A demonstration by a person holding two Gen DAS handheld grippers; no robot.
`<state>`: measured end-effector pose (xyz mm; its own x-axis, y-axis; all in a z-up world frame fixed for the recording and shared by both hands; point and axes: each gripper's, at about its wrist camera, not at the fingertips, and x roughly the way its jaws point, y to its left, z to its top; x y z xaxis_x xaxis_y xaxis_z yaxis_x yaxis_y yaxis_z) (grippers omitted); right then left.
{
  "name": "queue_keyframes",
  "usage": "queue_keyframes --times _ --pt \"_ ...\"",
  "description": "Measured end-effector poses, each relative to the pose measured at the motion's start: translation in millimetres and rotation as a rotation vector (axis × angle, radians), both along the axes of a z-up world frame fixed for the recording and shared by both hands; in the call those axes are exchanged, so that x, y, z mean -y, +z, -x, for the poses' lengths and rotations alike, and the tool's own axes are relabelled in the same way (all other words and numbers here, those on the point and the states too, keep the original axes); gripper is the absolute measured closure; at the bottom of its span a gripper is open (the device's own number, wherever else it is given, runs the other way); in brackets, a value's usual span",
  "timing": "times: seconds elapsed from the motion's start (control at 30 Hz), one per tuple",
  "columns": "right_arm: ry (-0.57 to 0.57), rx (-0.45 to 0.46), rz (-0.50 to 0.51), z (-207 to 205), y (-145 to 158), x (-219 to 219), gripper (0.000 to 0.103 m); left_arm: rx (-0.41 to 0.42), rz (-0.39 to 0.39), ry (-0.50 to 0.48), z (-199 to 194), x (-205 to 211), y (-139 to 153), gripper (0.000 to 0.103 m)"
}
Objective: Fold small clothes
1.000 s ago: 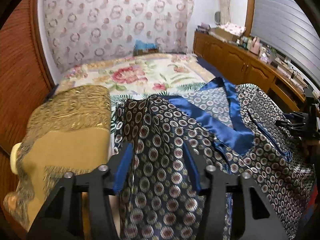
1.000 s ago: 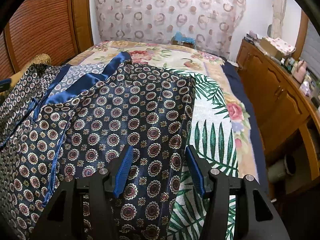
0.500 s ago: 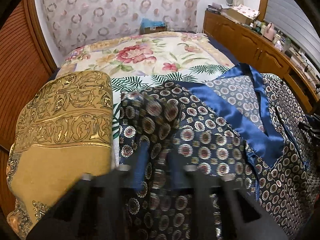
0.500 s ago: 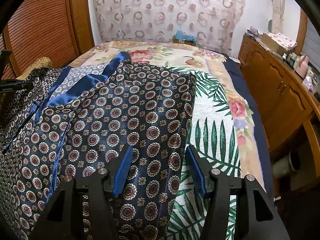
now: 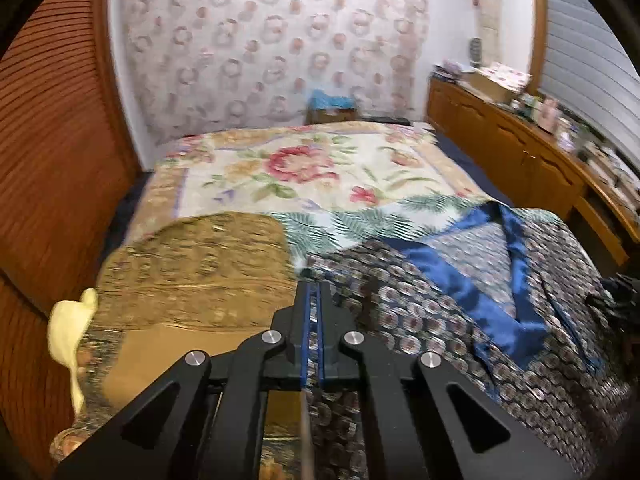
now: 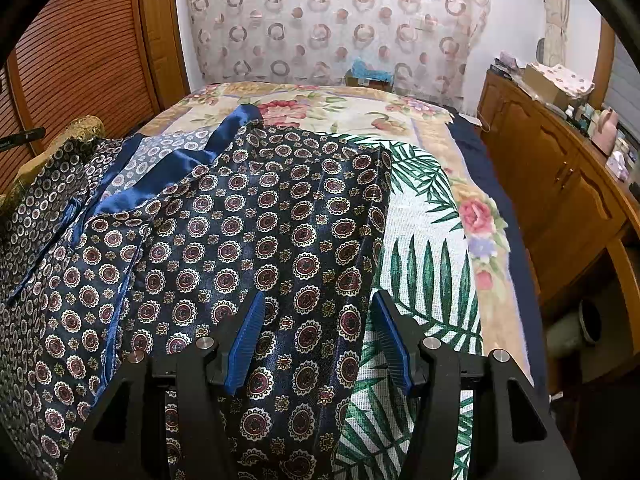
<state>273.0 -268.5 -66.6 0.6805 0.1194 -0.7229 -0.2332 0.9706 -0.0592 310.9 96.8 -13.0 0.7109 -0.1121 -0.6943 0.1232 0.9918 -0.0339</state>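
Only your left view shows the gold pillow [image 5: 192, 280] beside the patterned pajama top [image 5: 460, 320]; your left gripper [image 5: 313, 292], angled down, seems pinched on its edge, while your right gripper [image 6: 318, 320] gapes wide over it.

A dark navy satin garment [image 6: 240, 240] printed with maroon-and-cream medallions and trimmed with a bright blue band [image 5: 492, 312] lies spread open on the bed, its collar toward twelve o'clock and its nine o'clock edge pinched up in a fold.

one patterned garment [image 6: 248, 240], one gold cushion [image 5: 192, 272], two tools [image 6: 316, 340]
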Motion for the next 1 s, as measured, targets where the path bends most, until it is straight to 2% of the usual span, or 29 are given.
queue_keyframes --times 0.07,0.1,0.17,0.2,0.3,0.4,0.43,0.47,0.5,0.53,0.6,0.7,0.8,1.0 --pt "0.0 0.0 0.001 0 0 0 0.045 -0.004 0.022 -0.032 2 5 -1 0.097" --pt "0.0 0.0 0.001 0 0 0 0.045 -0.01 0.023 -0.045 1 9 -2 0.091" --pt "-0.001 0.0 0.0 0 0 0 0.045 -0.02 0.024 -0.081 0 18 -4 0.066" --pt "-0.001 0.0 0.0 1 0 0 0.045 -0.027 0.02 -0.1 -2 23 -6 0.061" --pt "-0.001 0.001 0.002 0 0 0 0.045 -0.074 -0.039 -0.125 -11 38 -17 0.059" --pt "0.003 -0.003 0.005 0 0 0 0.045 -0.135 -0.113 -0.1 -22 44 -33 0.059" --pt "0.004 -0.005 0.012 0 2 0 0.045 -0.151 -0.139 -0.091 -26 45 -39 0.059" --pt "0.0 -0.001 0.015 -1 3 1 0.045 -0.167 -0.154 -0.087 -29 45 -43 0.067" --pt "-0.006 0.005 0.008 -2 6 4 0.045 -0.185 -0.148 -0.087 -31 44 -47 0.08" --pt "-0.009 0.008 0.001 -3 7 5 0.045 -0.209 -0.126 -0.09 -33 41 -50 0.101" --pt "-0.016 0.014 -0.005 -6 11 8 0.045 -0.166 -0.124 -0.099 -26 41 -44 0.101" --pt "-0.014 0.02 0.005 -12 14 11 0.045 -0.067 -0.111 -0.046 -14 31 -19 0.101" --pt "-0.026 0.011 0.005 -25 15 17 0.045 -0.027 -0.09 -0.026 -8 17 0 0.101" --pt "-0.061 -0.041 -0.011 -57 7 27 0.045 0.016 -0.076 -0.012 0 4 15 0.101"
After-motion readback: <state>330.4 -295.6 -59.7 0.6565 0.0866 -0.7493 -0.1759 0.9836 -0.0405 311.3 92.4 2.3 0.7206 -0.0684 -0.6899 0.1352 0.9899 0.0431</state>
